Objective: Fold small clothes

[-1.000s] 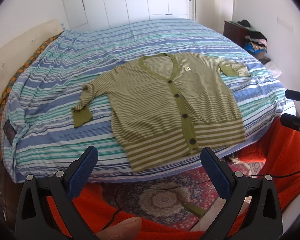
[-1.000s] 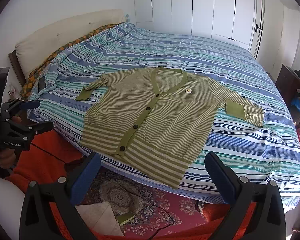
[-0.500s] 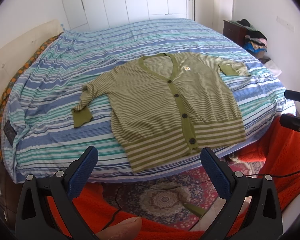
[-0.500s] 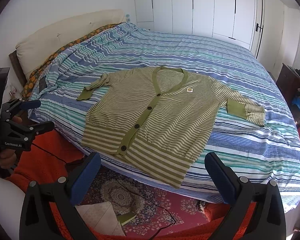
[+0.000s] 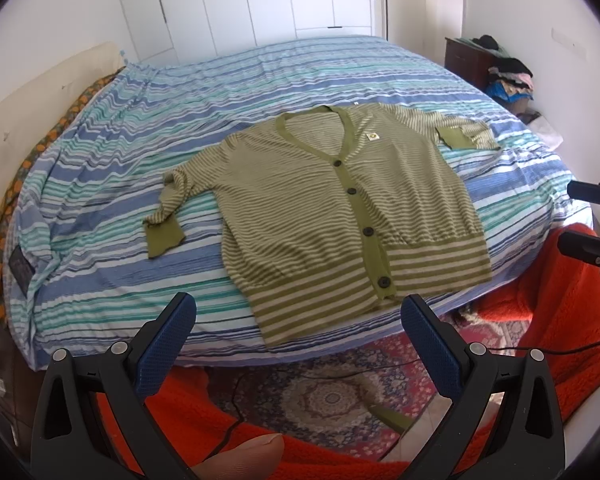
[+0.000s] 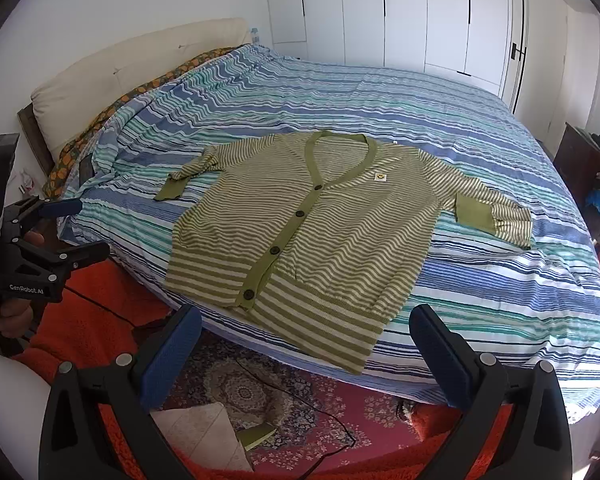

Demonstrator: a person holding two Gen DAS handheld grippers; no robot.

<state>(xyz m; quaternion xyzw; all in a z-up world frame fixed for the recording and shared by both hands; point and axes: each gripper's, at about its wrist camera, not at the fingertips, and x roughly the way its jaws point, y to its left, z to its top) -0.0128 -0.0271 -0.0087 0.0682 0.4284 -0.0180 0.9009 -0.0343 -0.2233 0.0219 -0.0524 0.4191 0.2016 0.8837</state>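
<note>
A green and cream striped cardigan (image 5: 340,204) (image 6: 300,224) lies flat and buttoned on the bed, hem toward me and hanging slightly over the near edge. Both sleeves are bent, with green cuffs (image 5: 162,238) (image 6: 474,210) lying on the sheet. My left gripper (image 5: 298,316) is open, held off the bed in front of the hem, nothing between its blue pads. My right gripper (image 6: 306,326) is also open and empty, just short of the hem. The left gripper (image 6: 76,228) shows at the left of the right wrist view, in a hand.
The bed (image 5: 260,80) has a blue, teal and white striped sheet (image 6: 460,120). A cream headboard (image 6: 120,68) is at the left. A patterned red rug (image 5: 324,396) and a black cable lie on the floor below. White wardrobes (image 6: 380,12) stand behind; a clothes pile (image 5: 508,76) sits on a dark cabinet.
Both grippers have shifted only slightly; the right wrist view has crept a little closer to the cardigan. Nothing was gripped or moved.
</note>
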